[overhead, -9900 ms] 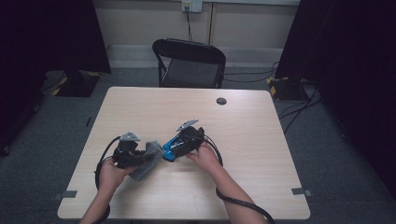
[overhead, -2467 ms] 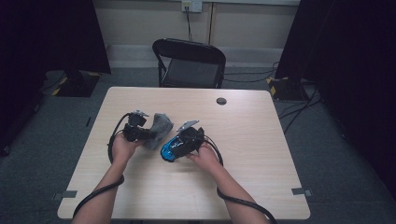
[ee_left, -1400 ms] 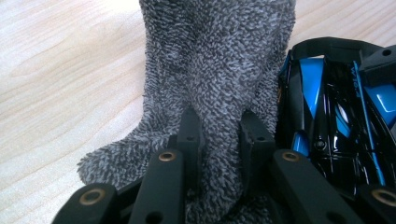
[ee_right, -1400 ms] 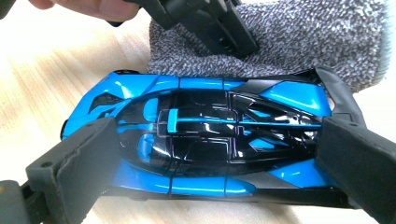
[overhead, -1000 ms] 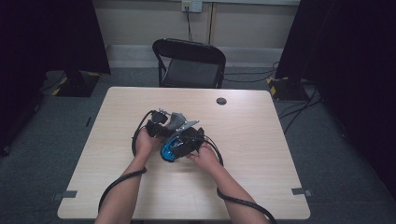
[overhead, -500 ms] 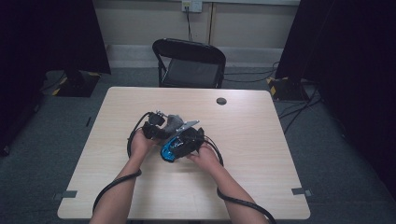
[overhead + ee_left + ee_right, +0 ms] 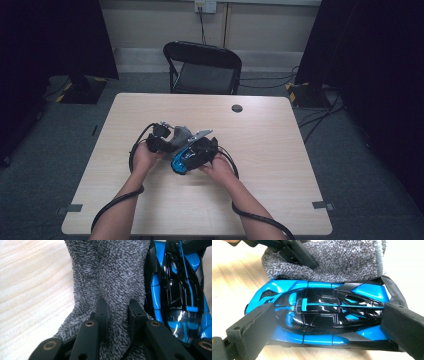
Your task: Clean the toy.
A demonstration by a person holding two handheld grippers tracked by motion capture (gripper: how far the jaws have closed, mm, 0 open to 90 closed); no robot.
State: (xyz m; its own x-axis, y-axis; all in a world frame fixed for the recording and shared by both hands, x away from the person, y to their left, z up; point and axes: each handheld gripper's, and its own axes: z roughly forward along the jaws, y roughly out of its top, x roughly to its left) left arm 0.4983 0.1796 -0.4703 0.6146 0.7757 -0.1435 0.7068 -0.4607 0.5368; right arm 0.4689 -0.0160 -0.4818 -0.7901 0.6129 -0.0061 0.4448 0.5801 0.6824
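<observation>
A blue and black toy car [image 7: 324, 315] sits lengthwise between the two black jaws of my right gripper [image 7: 324, 322], which is shut on its nose and tail; the car [image 7: 180, 161] is held just above the middle of the wooden table [image 7: 280, 150]. My left gripper [image 7: 116, 312] is shut on a grey terry cloth [image 7: 110, 272], pinching a fold of it. The cloth [image 7: 332, 260] lies against the car's [image 7: 180, 290] side. In the high view the left gripper [image 7: 167, 141] and cloth [image 7: 182, 134] sit just left of and behind the right gripper [image 7: 195, 152].
A black folding chair [image 7: 205, 67] stands behind the table's far edge. A small dark round disc [image 7: 237, 108] lies near the far edge of the table. Cables trail from both grippers toward the front edge. Dark curtains flank the room.
The left hand has carried the cloth from the table's left side rightward to the car and over the last second drew slightly back to the left. The right gripper and car have stayed put.
</observation>
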